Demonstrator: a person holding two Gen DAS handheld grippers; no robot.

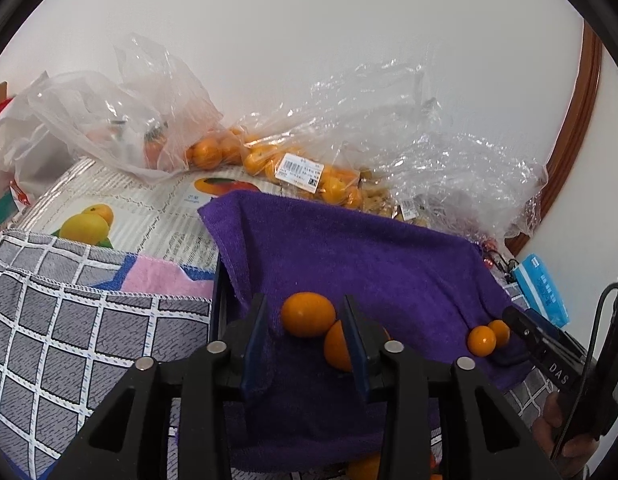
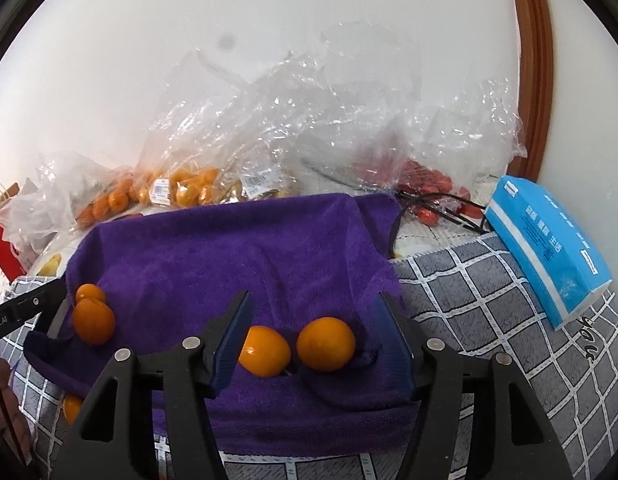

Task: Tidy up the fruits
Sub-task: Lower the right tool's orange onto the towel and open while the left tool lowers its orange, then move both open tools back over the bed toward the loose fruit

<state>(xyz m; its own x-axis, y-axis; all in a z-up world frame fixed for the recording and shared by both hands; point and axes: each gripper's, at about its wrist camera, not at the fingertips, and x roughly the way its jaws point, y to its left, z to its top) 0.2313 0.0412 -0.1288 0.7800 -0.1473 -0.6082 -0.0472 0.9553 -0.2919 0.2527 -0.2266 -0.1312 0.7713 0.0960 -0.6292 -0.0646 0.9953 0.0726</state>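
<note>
A purple towel (image 1: 369,264) lies draped over a black frame, with several oranges on it. In the left wrist view my left gripper (image 1: 303,300) stands open. One orange (image 1: 307,314) sits between its tips with a gap on each side. A second orange (image 1: 336,346) is partly hidden behind the right-hand finger. In the right wrist view my right gripper (image 2: 313,296) is open wide around two oranges (image 2: 326,344), which lie loose on the towel (image 2: 237,248). Neither pad presses on them, though the left-hand finger covers part of one orange (image 2: 267,352).
Clear plastic bags of oranges (image 1: 297,164) and of red fruit (image 2: 429,184) crowd the back by the wall. A blue tissue pack (image 2: 549,248) lies at the right on a grey checked cloth (image 1: 69,320). An orange (image 2: 72,408) sits below the towel's front edge.
</note>
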